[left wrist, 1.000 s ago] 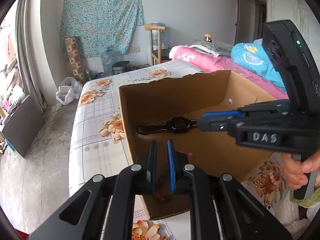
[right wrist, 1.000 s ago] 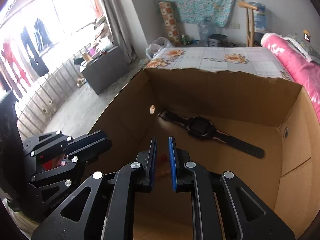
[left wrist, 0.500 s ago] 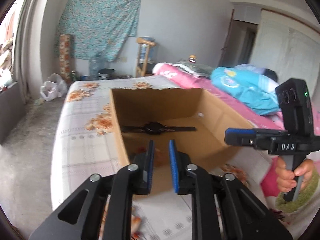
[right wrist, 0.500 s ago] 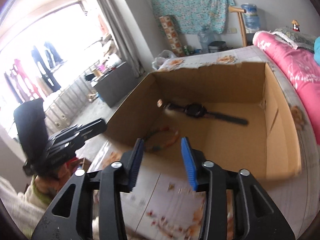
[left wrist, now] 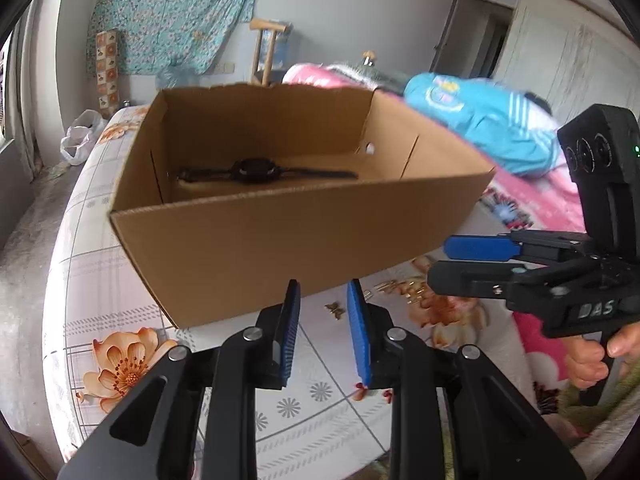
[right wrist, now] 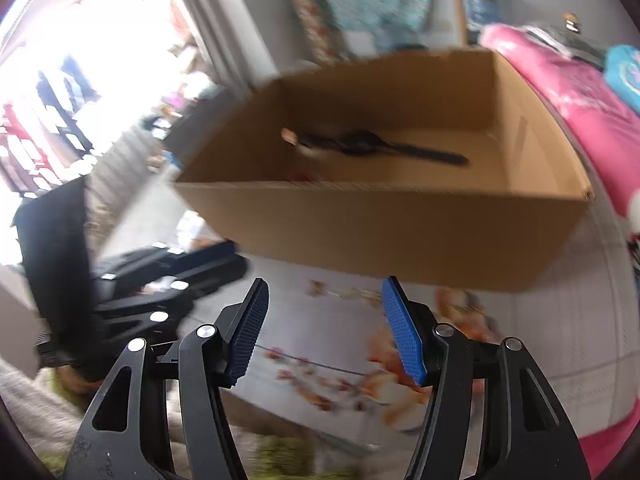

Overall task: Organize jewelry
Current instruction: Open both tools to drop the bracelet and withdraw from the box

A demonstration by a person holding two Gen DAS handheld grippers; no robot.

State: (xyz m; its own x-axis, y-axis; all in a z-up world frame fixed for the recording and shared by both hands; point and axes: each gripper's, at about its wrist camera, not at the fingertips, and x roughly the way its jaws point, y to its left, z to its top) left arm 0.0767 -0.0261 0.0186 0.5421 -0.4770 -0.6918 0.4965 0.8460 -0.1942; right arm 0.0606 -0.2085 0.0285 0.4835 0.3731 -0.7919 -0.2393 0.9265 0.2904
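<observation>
In the left wrist view we see our left gripper (left wrist: 323, 300), its ribbed blue pads a narrow gap apart and bare; the jaws have just been opening. Ahead of them stands an open box (left wrist: 280, 236) of plain brown corrugated cardboard, its far rim torn ragged. A black watch (left wrist: 256, 171) with a round face lies flat and stretched out on the box floor near the far wall. The box rests on a sheet (left wrist: 100, 240) printed with a pale grid and orange flowers. Just this side of the box, small gold jewelry pieces (left wrist: 400, 289) lie loose on the sheet, with a tiny butterfly-shaped one (left wrist: 335, 307) nearest our pads. At the right, a hand (left wrist: 592, 360) grips the black handle of our right gripper (left wrist: 460, 264), whose long fingers stand apart with nothing in them.

In the right wrist view, much blurred, the right gripper (right wrist: 324, 320) shows its blue pads wide apart and bare, having just been opening. The box (right wrist: 400, 232) sits beyond them with the watch (right wrist: 368, 145) on its floor. A smear of gold jewelry pieces (right wrist: 352, 292) lies on the sheet (right wrist: 560, 320) between pads and box. The left gripper (right wrist: 236, 258) reaches in from the left.
</observation>
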